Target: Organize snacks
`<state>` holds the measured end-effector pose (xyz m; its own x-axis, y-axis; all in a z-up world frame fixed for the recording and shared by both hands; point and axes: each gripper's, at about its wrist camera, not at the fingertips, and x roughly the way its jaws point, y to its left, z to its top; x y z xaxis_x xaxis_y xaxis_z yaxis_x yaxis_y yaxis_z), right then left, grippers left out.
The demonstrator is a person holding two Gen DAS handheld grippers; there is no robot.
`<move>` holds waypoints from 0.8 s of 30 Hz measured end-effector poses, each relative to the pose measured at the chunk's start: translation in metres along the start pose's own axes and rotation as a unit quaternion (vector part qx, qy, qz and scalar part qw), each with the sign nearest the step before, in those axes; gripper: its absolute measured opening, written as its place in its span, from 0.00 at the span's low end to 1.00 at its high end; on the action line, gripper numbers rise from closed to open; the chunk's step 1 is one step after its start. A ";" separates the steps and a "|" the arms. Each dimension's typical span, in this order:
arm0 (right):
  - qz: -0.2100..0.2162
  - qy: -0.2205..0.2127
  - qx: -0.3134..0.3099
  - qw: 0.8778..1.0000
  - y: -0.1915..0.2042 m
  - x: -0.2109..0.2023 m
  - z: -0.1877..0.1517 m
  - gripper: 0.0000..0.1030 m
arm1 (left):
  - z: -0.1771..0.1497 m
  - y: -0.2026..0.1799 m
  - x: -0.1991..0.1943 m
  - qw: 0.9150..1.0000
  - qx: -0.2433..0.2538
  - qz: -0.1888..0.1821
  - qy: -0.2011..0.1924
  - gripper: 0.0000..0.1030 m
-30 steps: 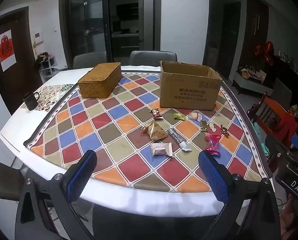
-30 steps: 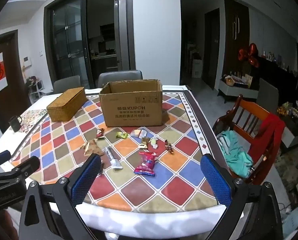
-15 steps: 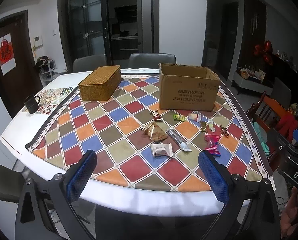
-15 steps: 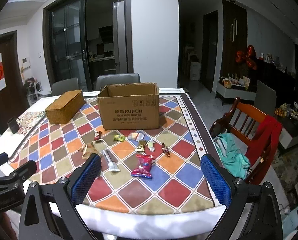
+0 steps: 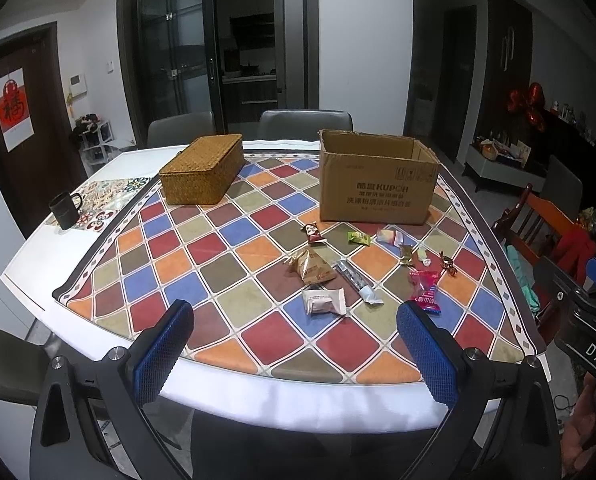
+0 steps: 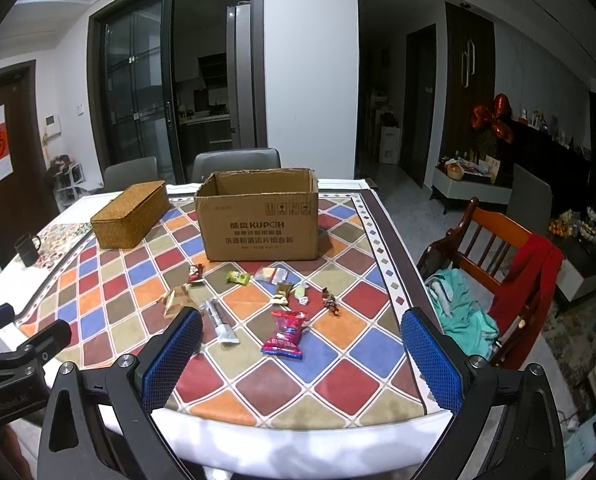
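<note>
— Two hand-held grippers, both hovering at the near edge of the desk (image 5: 30,276): the left hand-held gripper (image 5: 294,354) and the right hand-held gripper (image 6: 302,360). Each has its blue pads spread wide, with nothing between them.

— Where are the snacks?

— Scattered on the checkered cloth (image 5: 234,248), in front of the open cardboard box (image 5: 376,184). A white packet (image 5: 324,301) lies nearest the left one, with a brown triangular packet (image 5: 312,268) just behind it and a silver stick packet (image 5: 358,282) beside those. A red packet (image 6: 286,334) sits between the right one's pads in its own view, though well ahead of them on the cloth.

— Anything smaller?

— A green sweet (image 6: 238,277), a little red-and-white packet (image 5: 312,233) near the box's front, and a few wrapped sweets further right — too small to tell apart.

— And to the left?

— A closed woven basket (image 5: 202,168) stands beside the box, apart from it. A dark mug (image 5: 64,210) rests on a patterned mat at the desk's far left.
</note>
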<state>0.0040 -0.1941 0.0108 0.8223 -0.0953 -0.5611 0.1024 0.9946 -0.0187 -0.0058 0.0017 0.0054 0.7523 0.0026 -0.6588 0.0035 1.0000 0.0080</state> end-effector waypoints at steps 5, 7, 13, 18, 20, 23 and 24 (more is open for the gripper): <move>0.000 -0.001 0.000 1.000 -0.001 0.000 0.001 0.98 | 0.000 0.000 0.000 1.000 0.000 0.000 -0.001 1.00; -0.001 -0.001 0.000 1.000 -0.001 0.000 0.000 0.98 | 0.001 0.000 -0.001 1.000 0.000 0.000 -0.001 1.00; -0.001 -0.001 0.000 1.000 0.000 0.001 -0.001 0.98 | 0.000 0.000 -0.001 1.000 0.000 0.000 -0.002 1.00; -0.001 -0.002 0.000 1.000 0.000 0.000 0.000 0.98 | 0.003 0.000 -0.004 1.000 0.000 0.000 -0.005 1.00; -0.001 -0.002 0.001 1.000 0.000 0.000 0.000 0.98 | 0.007 0.002 -0.006 1.000 0.001 0.001 -0.007 1.00; -0.002 -0.004 0.002 1.000 -0.002 -0.004 0.004 0.98 | 0.012 0.003 -0.010 1.000 0.001 0.001 -0.008 1.00; -0.001 -0.004 0.002 1.000 -0.002 -0.004 0.004 0.98 | 0.013 0.003 -0.010 1.000 0.001 0.001 -0.009 1.00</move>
<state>0.0024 -0.1964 0.0163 0.8264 -0.0980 -0.5545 0.1071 0.9941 -0.0162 -0.0051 0.0045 0.0216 0.7640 0.0039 -0.6452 0.0038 0.9999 0.0107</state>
